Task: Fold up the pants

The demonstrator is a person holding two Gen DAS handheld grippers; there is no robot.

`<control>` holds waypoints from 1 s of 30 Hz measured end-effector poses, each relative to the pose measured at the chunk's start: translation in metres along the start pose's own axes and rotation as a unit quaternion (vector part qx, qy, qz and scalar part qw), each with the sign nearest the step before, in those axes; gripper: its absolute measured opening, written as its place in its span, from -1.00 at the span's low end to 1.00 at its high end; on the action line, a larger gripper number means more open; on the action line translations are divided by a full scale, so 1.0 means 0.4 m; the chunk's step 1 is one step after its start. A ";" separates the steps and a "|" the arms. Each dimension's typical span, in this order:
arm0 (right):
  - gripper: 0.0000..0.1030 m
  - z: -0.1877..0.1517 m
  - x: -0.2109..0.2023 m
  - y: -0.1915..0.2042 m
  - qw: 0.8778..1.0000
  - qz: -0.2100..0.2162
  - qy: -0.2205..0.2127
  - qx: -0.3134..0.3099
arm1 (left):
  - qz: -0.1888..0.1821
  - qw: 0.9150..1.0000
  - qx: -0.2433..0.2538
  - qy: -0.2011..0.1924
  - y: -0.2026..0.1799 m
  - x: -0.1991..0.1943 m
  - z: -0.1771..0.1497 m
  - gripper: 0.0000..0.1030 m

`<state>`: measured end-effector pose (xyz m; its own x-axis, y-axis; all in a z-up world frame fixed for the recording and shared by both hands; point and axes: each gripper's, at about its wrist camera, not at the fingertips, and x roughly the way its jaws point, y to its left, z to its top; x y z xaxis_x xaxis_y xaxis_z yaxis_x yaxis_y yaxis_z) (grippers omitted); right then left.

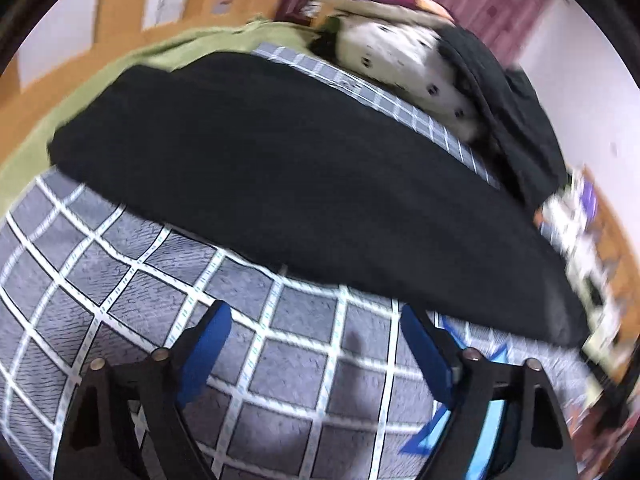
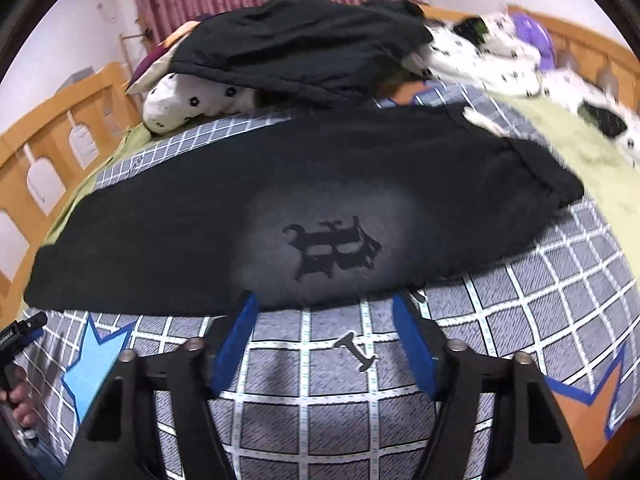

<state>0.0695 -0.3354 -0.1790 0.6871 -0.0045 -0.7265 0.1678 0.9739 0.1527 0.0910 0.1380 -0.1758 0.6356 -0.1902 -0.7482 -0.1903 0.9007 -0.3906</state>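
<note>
Just black pants (image 2: pixel 280 200) flat on checked blanket (image 2: pixel 340 420)

Each claw is matte black plastic: two angular arms with triangular cut-outs, round metal pins at the pivots, and flat blue pads lining the inner finger faces. The left claw (image 1: pixel 316 326) and right claw (image 2: pixel 322 316) look alike (same build). At nine o'clock in the right view, a hand (image 2: pixel 18 398) grips a black handle.

A bed (image 2: pixel 48 128) with a wooden frame carries a grey checked cover (image 1: pixel 120 280); black pants (image 2: pixel 280 184) lie flat on it beside a spotted pillow (image 2: pixel 184 100).
</note>
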 end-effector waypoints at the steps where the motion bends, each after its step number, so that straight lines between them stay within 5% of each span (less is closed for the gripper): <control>1: 0.21 0.001 0.004 -0.012 1.000 -0.002 -0.001 0.005 | -0.003 1.000 -0.014 0.000 0.012 0.007 0.007 0.56; 7: 0.21 0.009 0.037 -0.067 0.999 0.006 0.010 0.042 | -0.023 0.996 -0.083 -0.009 0.075 0.048 0.030 0.38; 18: 0.19 0.056 0.167 -0.136 0.993 0.006 0.035 0.114 | -0.004 0.993 -0.114 -0.036 0.109 0.089 0.076 0.06; 20: 0.05 0.068 0.179 -0.135 0.992 -0.004 0.029 0.122 | 0.003 0.992 -0.120 -0.042 0.115 0.096 0.092 -0.09; 22: -0.29 0.073 0.179 -0.131 0.992 -0.010 0.022 0.127 | 0.012 0.991 -0.123 -0.047 0.121 0.104 0.108 -0.20; 26: -0.57 0.091 0.188 -0.108 0.995 -0.022 0.010 0.094 | 0.041 0.990 -0.115 -0.065 0.128 0.114 0.122 -0.71; 30: -0.69 0.108 0.155 -0.082 0.997 -0.033 -0.021 0.069 | 0.037 0.991 -0.078 -0.101 0.094 0.057 0.148 -0.76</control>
<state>0.1371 -0.3775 -0.2002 0.7003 -0.0799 -0.7094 0.3072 0.9307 0.1984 0.1427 0.1906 -0.1756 0.7494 -0.0307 -0.6615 -0.3451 0.8344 -0.4297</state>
